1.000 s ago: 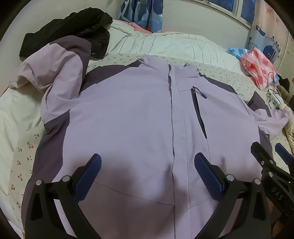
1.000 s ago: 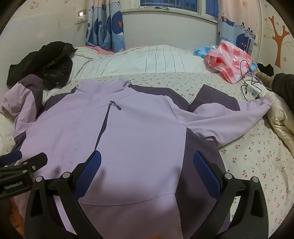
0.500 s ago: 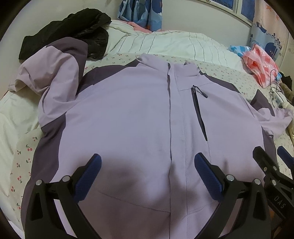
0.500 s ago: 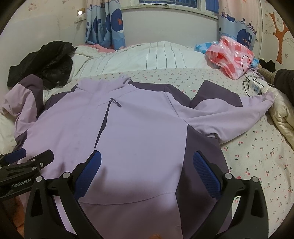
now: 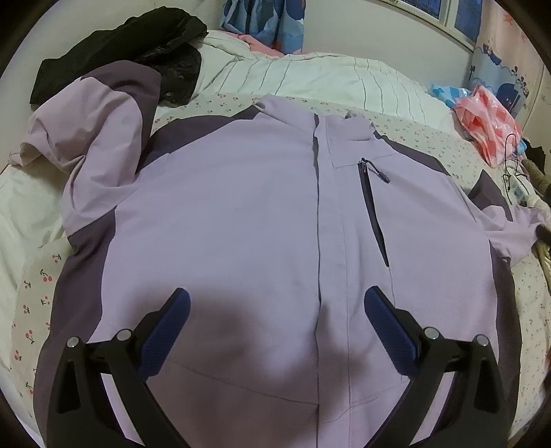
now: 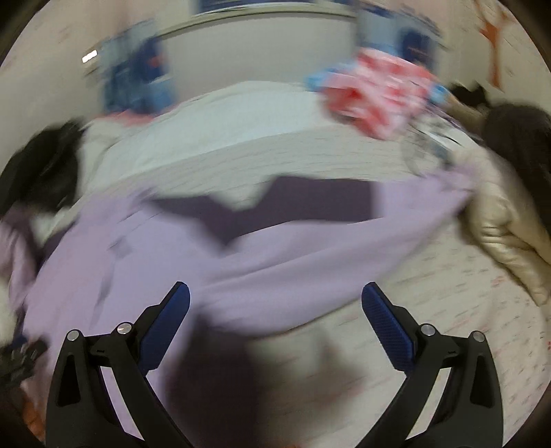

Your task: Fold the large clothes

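Big lilac jacket spread face-up on the bed, zipped, collar toward the window wall. Left sleeve bunched up against a black garment; right sleeve stretched out sideways toward a cream puffer coat.

Left gripper hovering above the lower front panel, jaws wide, nothing held. Right gripper over by the right sleeve, jaws wide too, empty; that view badly blurred.

Probably light, soft shell fabric, a bit slick, so likely to slide and sag when lifted. Best bet: pinch a cuff or hem edge, not the flat middle.

Cherry-print sheet, striped duvet behind, pink plastic bag, whale curtains. Soft mattress, so no firm backing for a pinch.
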